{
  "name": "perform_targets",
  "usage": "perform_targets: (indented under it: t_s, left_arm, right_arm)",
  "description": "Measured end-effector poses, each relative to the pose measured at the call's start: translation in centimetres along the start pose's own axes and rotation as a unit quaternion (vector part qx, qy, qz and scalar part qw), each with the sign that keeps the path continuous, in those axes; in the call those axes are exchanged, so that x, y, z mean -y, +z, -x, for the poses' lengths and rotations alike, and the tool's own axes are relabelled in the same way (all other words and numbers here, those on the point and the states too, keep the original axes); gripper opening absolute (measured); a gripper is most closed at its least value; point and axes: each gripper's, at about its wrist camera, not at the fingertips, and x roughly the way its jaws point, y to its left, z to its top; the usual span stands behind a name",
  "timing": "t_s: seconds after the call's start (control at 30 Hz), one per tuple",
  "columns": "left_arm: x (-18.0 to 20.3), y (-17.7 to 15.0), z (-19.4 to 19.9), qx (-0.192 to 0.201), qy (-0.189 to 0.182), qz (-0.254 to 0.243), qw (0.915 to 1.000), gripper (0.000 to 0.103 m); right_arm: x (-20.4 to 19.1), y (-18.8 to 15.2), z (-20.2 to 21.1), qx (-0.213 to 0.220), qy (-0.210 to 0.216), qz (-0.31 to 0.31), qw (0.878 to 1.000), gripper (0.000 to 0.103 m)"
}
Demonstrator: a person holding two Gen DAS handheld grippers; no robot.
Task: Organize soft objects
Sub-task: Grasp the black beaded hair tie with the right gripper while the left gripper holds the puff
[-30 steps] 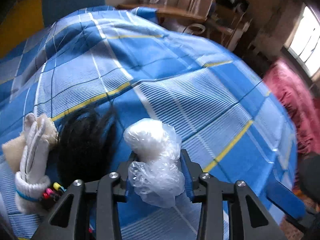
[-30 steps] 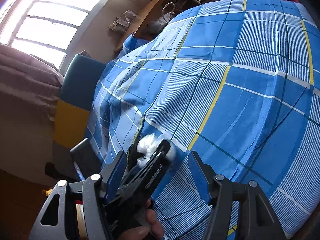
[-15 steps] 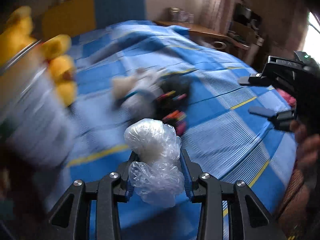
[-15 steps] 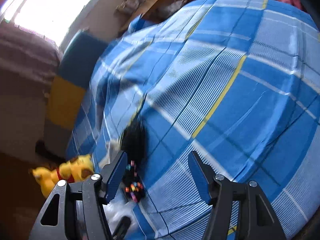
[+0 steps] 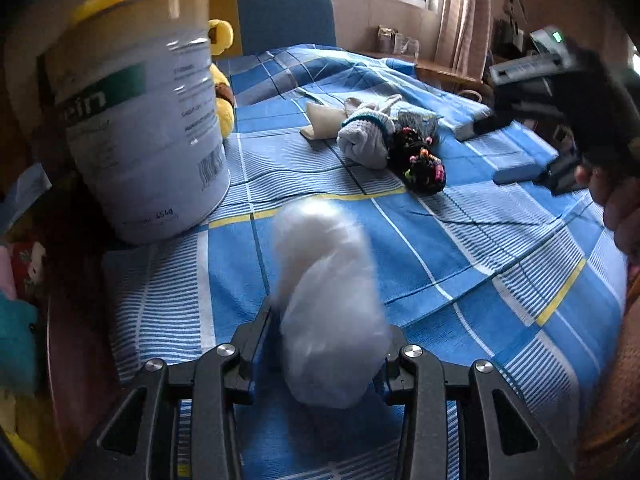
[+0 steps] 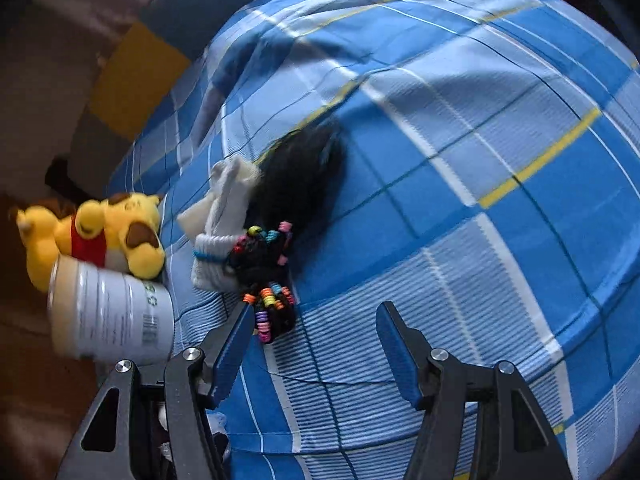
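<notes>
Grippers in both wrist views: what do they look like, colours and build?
Both are matte black frames with triangular cut-outs and silver pivot bolts. The right gripper has flat blue pads with ridged edges. The left gripper has the same black linkage. Seen from the left wrist, the right one's body carries a small green light.

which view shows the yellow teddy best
The right wrist view: the yellow teddy shows nearly whole, red shirt visible, lying beside the can. In the left wrist view the can hides most of it, leaving only yellow bits.
</notes>
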Motion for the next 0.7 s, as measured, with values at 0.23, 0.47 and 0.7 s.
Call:
perform_targets:
  t_s: [0.23, 0.47, 0.7]
  left_arm:
    - [-0.4, 0.1, -0.1, 0.006, -0.008, 0.006, 0.9999, 0.041]
    - [-0.7, -0.1, 0.2, 0.01, -0.017, 0.013, 0.9997, 0.041]
    - [-1.2, -0.3, 0.3, 0.014, -0.028, 0.021, 0.9993, 0.041]
  right_arm:
    - [-3.8, 0.9, -3.2, -0.009, -0.03, 0.041, 0.999, 0.064]
    - [-6.6, 0.7, -6.2, -0.021, -0.127, 0.143, 0.981, 0.029]
    - [-3.3, -1.9, -3.4, -0.069, -0.114, 0.168, 0.977, 0.029]
